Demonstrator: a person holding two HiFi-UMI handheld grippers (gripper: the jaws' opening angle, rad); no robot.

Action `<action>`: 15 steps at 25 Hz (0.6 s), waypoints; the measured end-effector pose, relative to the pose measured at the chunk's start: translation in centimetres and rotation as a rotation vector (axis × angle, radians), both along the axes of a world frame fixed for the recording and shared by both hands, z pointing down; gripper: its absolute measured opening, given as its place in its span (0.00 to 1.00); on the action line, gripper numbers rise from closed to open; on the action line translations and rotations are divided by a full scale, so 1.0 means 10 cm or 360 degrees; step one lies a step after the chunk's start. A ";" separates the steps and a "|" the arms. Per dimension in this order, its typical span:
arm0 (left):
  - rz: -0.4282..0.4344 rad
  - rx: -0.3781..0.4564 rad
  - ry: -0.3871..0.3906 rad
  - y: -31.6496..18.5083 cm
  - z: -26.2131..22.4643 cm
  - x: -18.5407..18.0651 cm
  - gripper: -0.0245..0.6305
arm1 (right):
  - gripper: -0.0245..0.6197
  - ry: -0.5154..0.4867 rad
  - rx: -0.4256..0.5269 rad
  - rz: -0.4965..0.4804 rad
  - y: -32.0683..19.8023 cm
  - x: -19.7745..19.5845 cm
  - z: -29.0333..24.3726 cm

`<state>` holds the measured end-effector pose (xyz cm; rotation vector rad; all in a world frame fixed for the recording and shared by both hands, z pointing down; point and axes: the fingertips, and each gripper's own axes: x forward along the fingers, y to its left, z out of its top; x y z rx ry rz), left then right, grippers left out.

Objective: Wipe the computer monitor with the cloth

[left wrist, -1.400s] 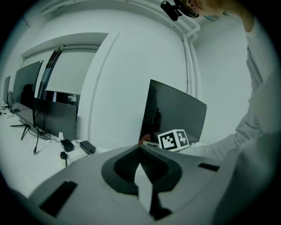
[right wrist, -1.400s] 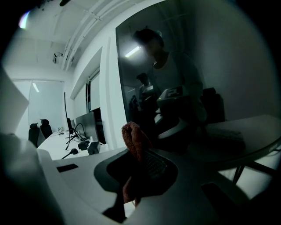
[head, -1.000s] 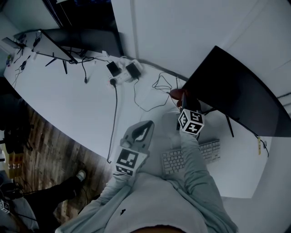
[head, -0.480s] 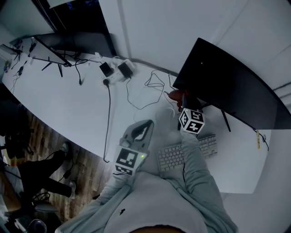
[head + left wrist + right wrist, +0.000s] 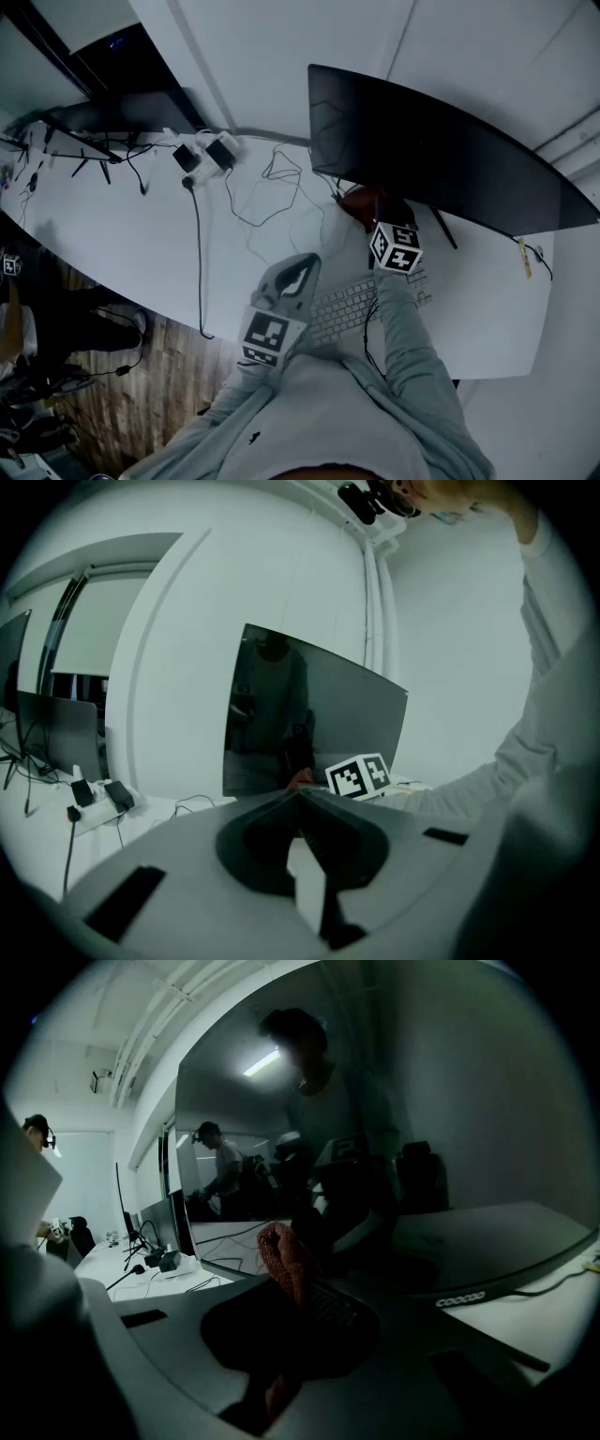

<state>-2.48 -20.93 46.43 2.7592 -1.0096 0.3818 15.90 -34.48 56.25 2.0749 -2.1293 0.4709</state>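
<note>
A wide dark curved monitor (image 5: 441,155) stands on the white desk (image 5: 122,234); it fills the right gripper view as a black reflecting screen (image 5: 394,1129) and shows in the left gripper view (image 5: 309,714). My right gripper (image 5: 372,208) is shut on a red-orange cloth (image 5: 286,1265), held just in front of the screen's lower edge, and the red cloth (image 5: 356,202) peeks out there. My left gripper (image 5: 298,265) hangs shut near the desk's front edge with nothing between its jaws.
A white keyboard (image 5: 352,305) lies under my right arm. Loose cables (image 5: 272,202) and power adapters (image 5: 206,152) lie left of the monitor. A second monitor (image 5: 94,117) stands at the far left. Wooden floor (image 5: 84,375) lies below the desk edge.
The head view has swung, so the monitor now sits more central and higher. My right gripper with the cloth stays at the screen's lower edge; the left gripper has hardly moved.
</note>
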 end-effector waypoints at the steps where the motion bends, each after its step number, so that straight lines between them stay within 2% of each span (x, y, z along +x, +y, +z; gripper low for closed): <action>1: 0.0010 -0.0002 -0.0003 0.03 -0.01 0.07 0.07 | 0.10 -0.0002 -0.0003 0.0015 0.04 0.09 0.00; 15: 0.0147 0.0014 0.0006 0.49 -0.09 1.23 0.07 | 0.10 0.0002 -0.0041 0.0233 0.79 1.68 -0.02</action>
